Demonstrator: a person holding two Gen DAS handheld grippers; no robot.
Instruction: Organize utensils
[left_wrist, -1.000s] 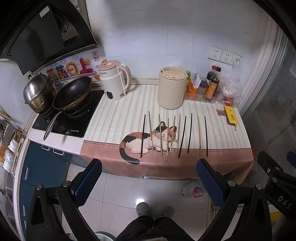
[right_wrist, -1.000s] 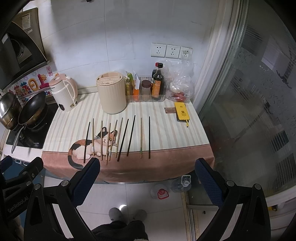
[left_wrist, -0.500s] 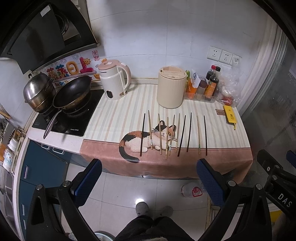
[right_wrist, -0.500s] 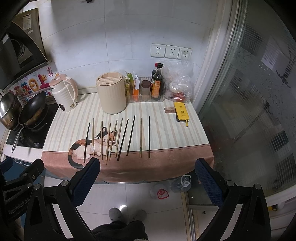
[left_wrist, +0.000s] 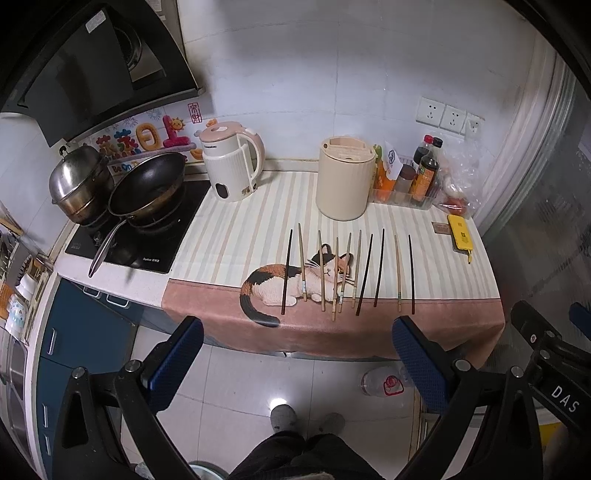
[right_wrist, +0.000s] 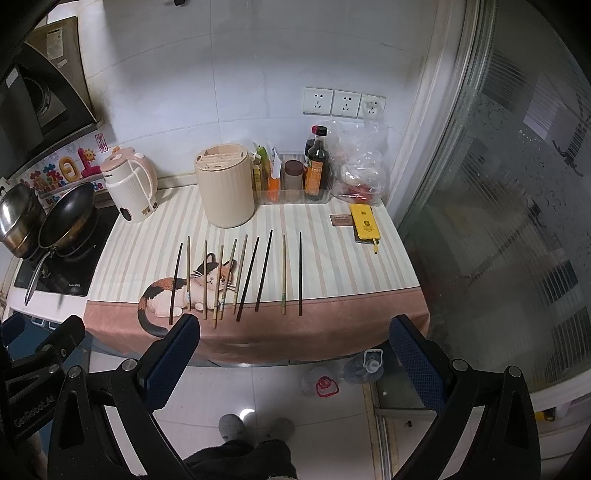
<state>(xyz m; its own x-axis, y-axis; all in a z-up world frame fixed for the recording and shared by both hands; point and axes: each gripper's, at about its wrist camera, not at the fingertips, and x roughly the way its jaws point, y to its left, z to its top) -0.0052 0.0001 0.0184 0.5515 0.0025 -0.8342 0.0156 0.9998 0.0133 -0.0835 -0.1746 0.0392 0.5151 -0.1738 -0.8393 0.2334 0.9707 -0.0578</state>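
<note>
I see ten chopsticks (left_wrist: 347, 275) lined up mid-frame on the desk (left_wrist: 236, 236), with the beige utensil holder (left_wrist: 345, 179) just above them. My left gripper (left_wrist: 297, 354) and right gripper (right_wrist: 294, 345) hang low in frame, fingers spread wide, holding nothing.

The worktop (left_wrist: 236, 236) wears a striped cat cloth (left_wrist: 258, 295). Chopsticks (left_wrist: 347, 273) lie along its front edge. A cream holder (left_wrist: 345, 181) stands at the back.
</note>
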